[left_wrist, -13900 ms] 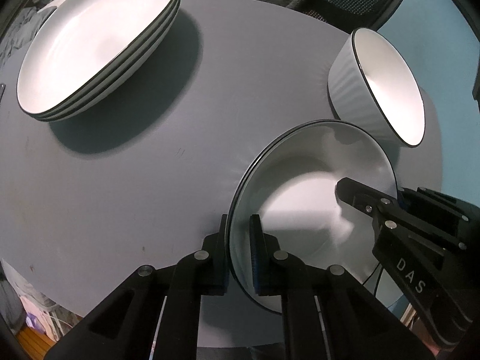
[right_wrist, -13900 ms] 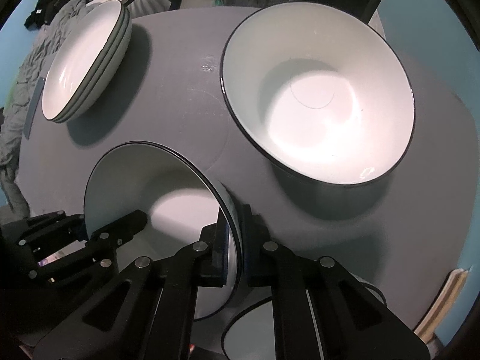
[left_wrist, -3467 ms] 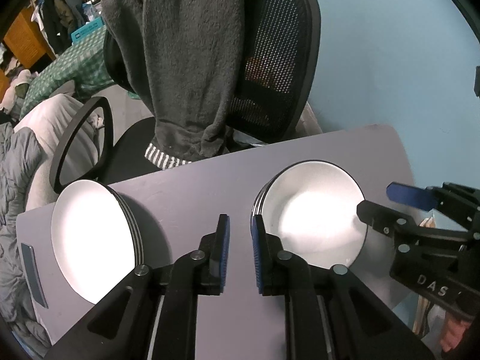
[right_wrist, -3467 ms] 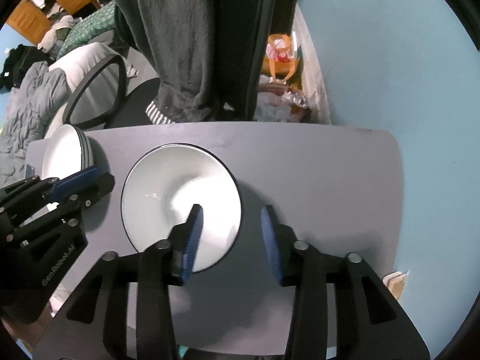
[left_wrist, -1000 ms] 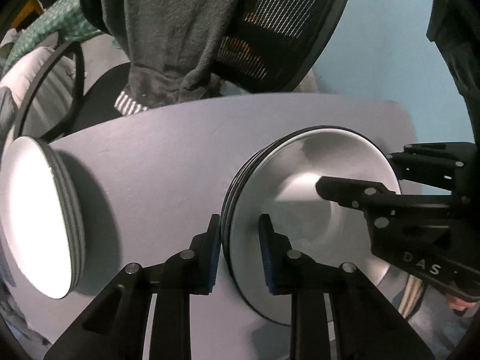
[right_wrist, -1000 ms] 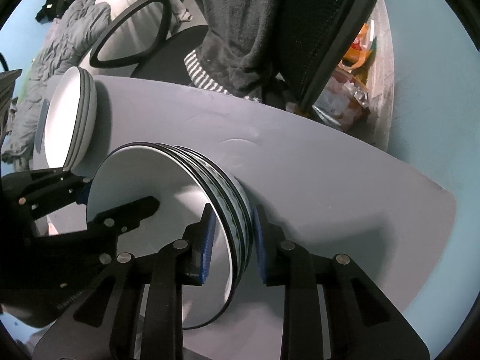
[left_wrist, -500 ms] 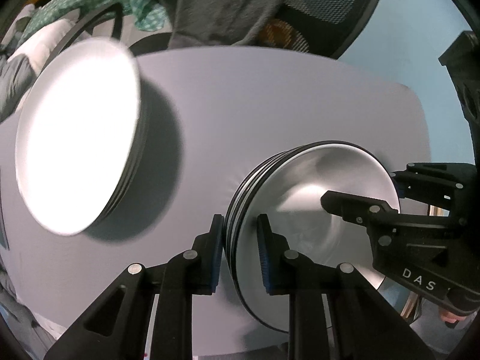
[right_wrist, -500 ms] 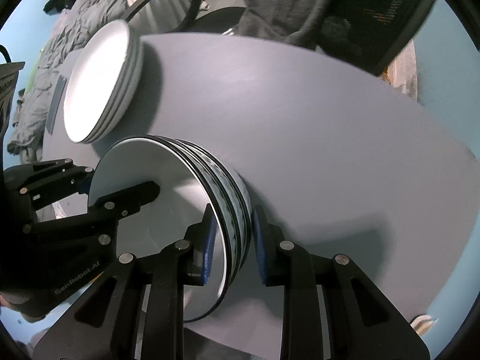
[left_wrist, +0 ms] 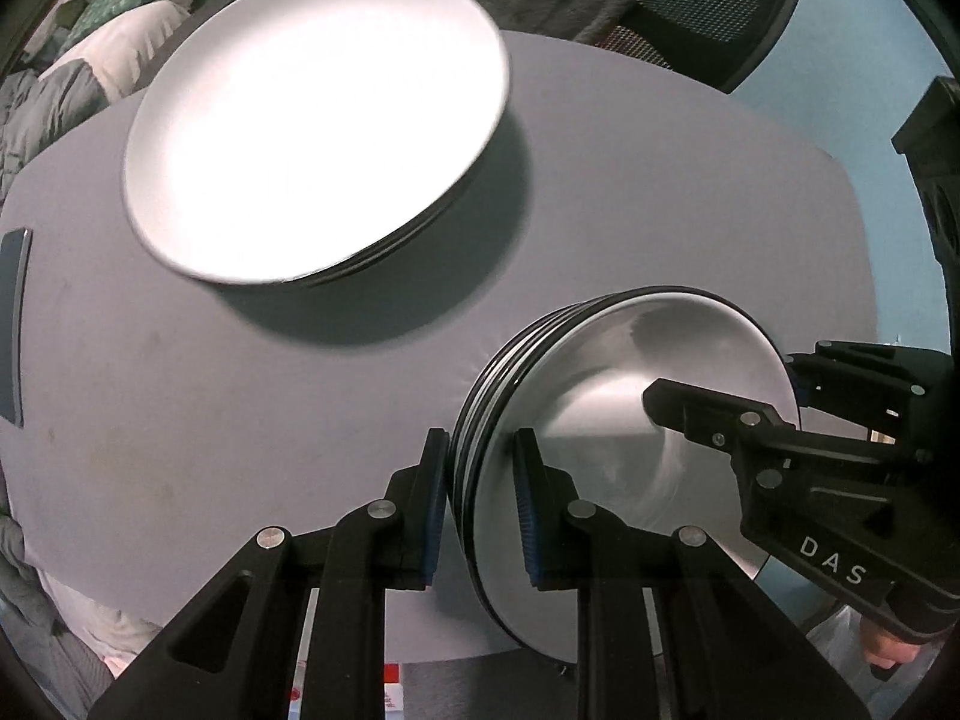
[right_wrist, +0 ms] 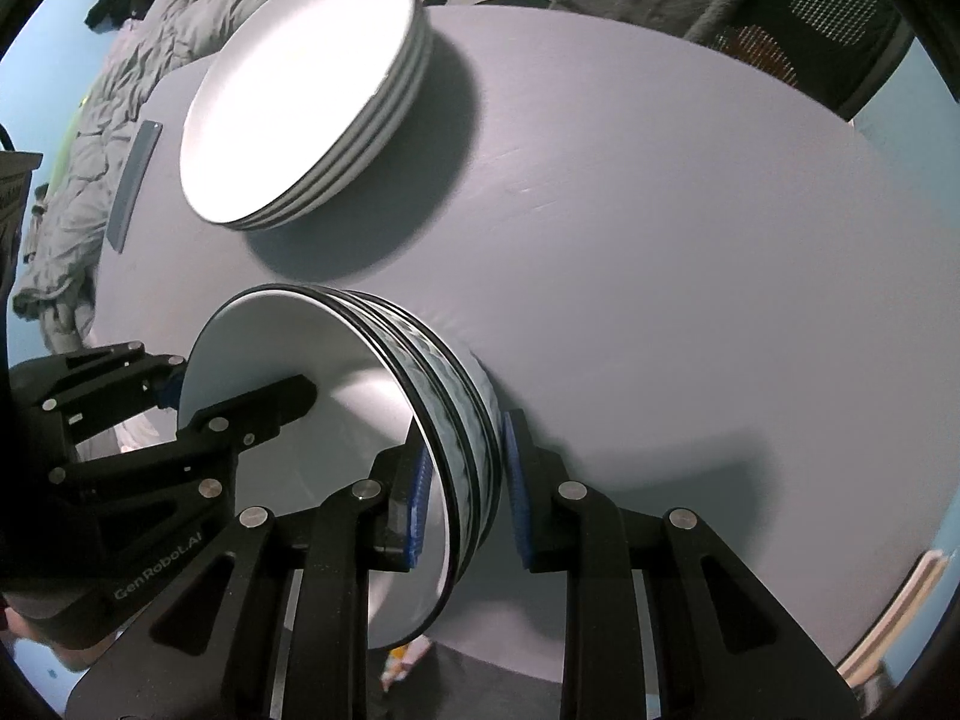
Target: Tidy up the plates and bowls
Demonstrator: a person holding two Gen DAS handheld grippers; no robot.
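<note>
Grey tabletop (left_wrist: 630,192) fills both views, rounded at its corners, with a mesh-backed chair (left_wrist: 720,6) draped in dark cloth pushed up to the far edge and rumpled bedding (right_wrist: 138,78) off the far-left side. And there's the stack of bowls (right_wrist: 444,414), several nested with black rims and ribbed sides, carried above the near edge between both tools. The left gripper (left_wrist: 480,501) has its blue pads clamped on the stack's left rim, one finger outside, one inside the top bowl. The right gripper (right_wrist: 465,498) pinches the opposite rim the same way, pads pressed to the ribbed wall and the inner face. Both tools point steeply downward at the table.

Over toward the far-left corner sits the stack of plates (left_wrist: 312,126), white and shallow, resting flat and well apart from the bowls. A dark flat strip (left_wrist: 13,324) lies along the left edge. Between the plates and the right edge the table is bare grey, plenty of room. Some fingers (left_wrist: 888,654) show just behind the right tool's body.
</note>
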